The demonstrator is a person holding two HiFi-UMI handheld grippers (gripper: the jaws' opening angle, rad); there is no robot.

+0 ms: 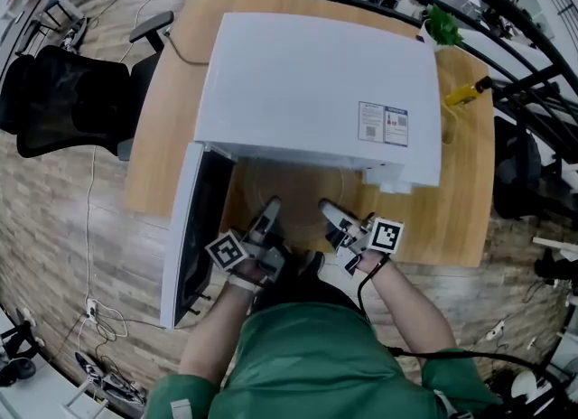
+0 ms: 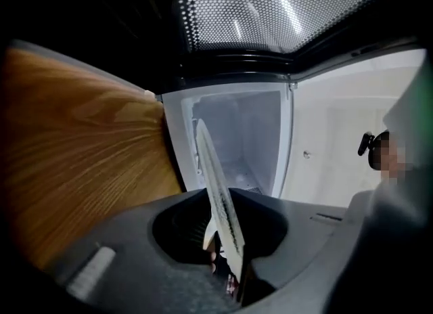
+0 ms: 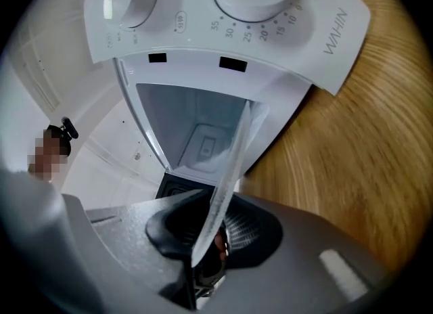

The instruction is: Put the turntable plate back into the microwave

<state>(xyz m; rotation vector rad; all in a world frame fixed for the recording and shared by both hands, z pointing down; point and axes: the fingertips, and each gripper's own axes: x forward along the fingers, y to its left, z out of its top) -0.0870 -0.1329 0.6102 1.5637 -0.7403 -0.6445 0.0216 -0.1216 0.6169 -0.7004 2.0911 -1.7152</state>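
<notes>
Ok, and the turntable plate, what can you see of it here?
The turntable plate is a clear glass disc, faint against the wooden table. It lies roughly flat just in front of the open microwave, not yet inside. The left hand-held gripper and the right hand-held gripper each clamp its near rim; their views show its edge between the jaws, aimed at the cavity.

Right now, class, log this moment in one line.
left gripper: shut on turntable plate | right gripper: same plate | microwave door: open
</notes>
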